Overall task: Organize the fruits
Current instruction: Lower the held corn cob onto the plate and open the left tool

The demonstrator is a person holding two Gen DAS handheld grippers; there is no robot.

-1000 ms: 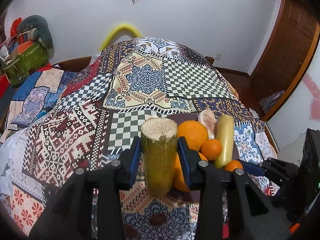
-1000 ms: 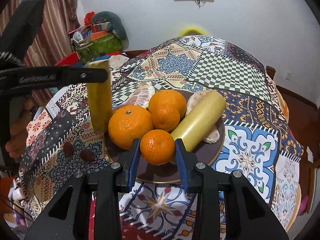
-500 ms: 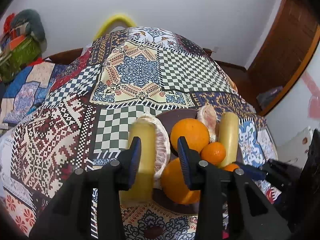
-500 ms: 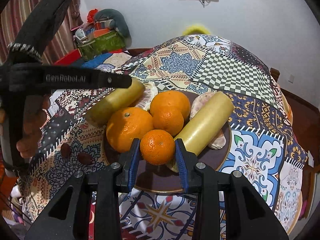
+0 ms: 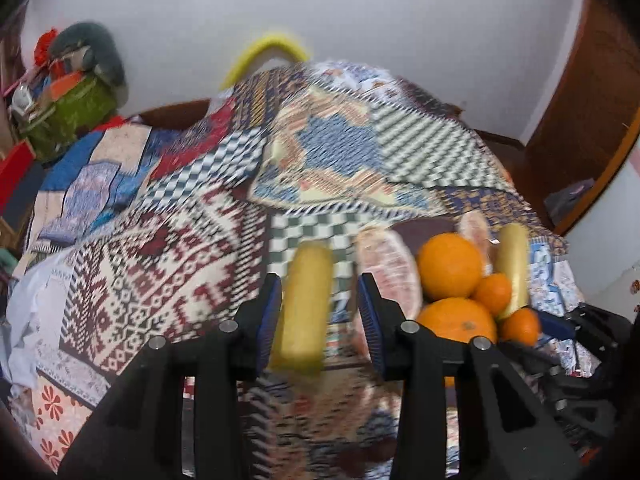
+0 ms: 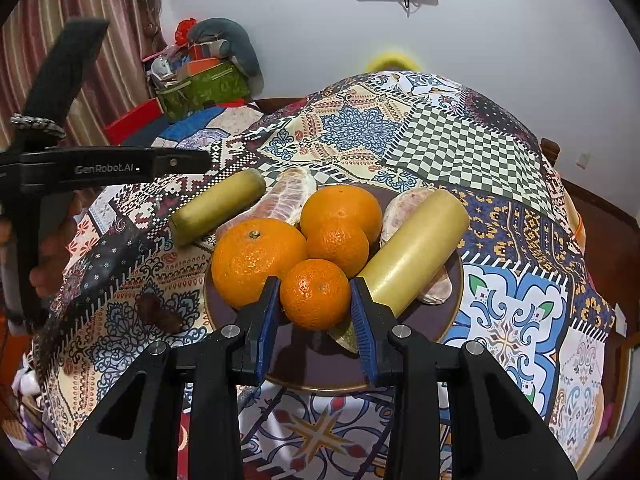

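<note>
A yellow-green cane piece lies on the patterned tablecloth, just left of the dark plate. My left gripper straddles it and its jaws are opening; a gap shows at the right pad. The plate holds two large oranges, a mid-sized one, peeled citrus pieces and a second cane piece. My right gripper is shut on the small orange at the plate's near side.
Two dark dates lie on the cloth left of the plate. A person's hand holds the left gripper at the table's left edge. Boxes and bags are piled by the far wall.
The cane piece, held upright in the left gripper a second ago, has been tipped over and laid on the cloth beside the plate. The right gripper and its orange have stayed still.
</note>
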